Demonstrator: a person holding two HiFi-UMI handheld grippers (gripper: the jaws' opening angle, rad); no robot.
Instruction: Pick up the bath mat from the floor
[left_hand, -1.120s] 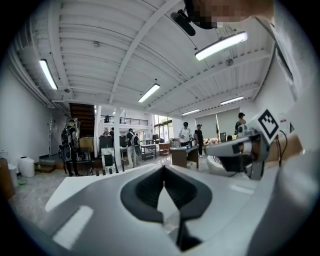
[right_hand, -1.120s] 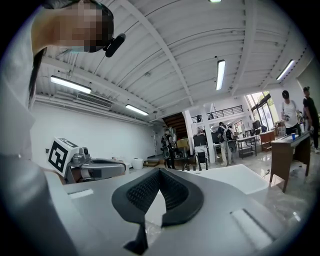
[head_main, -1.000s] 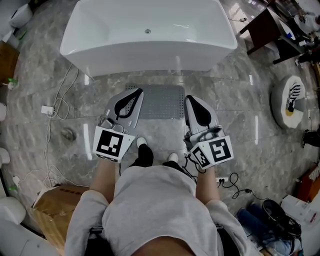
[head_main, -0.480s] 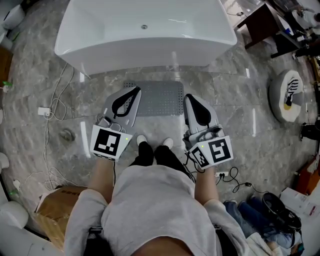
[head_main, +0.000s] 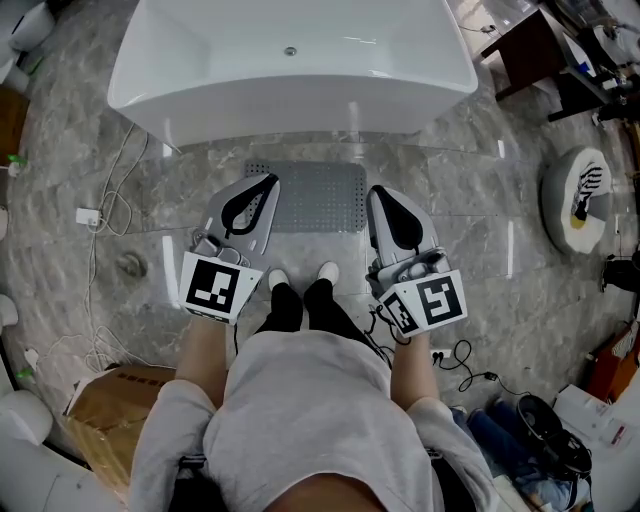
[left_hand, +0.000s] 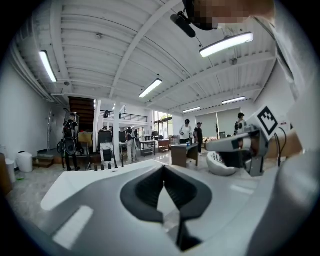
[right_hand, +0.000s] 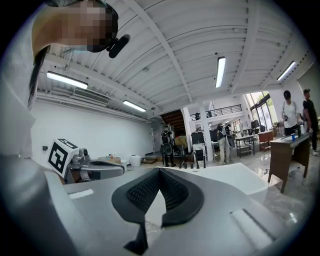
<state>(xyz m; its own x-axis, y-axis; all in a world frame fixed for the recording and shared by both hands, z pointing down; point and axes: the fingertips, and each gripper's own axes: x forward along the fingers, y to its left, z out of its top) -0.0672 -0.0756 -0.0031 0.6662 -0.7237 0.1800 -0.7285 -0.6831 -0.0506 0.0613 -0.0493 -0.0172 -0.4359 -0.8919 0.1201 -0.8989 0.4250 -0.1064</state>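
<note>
The floor (head_main: 130, 200) is polished grey marble tile, and a white glossy bathtub (head_main: 290, 90) stands across the top of the head view. On the tiles in front of the tub lies the bath mat (head_main: 322, 196). It is a flat grey rectangle with rounded corners, covered in rows of small dots that could be holes or bumps. It looks like soft rubber or plastic.

The person stands with both feet (head_main: 300, 276) just short of the mat's near edge, a gripper in each hand. The left gripper (head_main: 266, 182) and the right gripper (head_main: 377, 194) both point roughly level, towards the tub. In each gripper's own view the ribbed black pads are pressed together with nothing between them (left_hand: 164, 172) (right_hand: 159, 172). Those views show only the hall beyond, not the floor.

The mat lies below the jaws and slightly ahead of them. Its long axis runs side to side, parallel to the tub and across the line in which both grippers point. From above, the left jaws hang over the mat's left end, while the right jaws sit just beside its right end. Neither hand is clearly nearer.

Picking up the mat probably means bending down, tilting the jaws towards the floor and spreading them. A thin, limp sheet lying flat on smooth tile offers only its edge, so pinching the two short ends looks like the natural approach.
</note>
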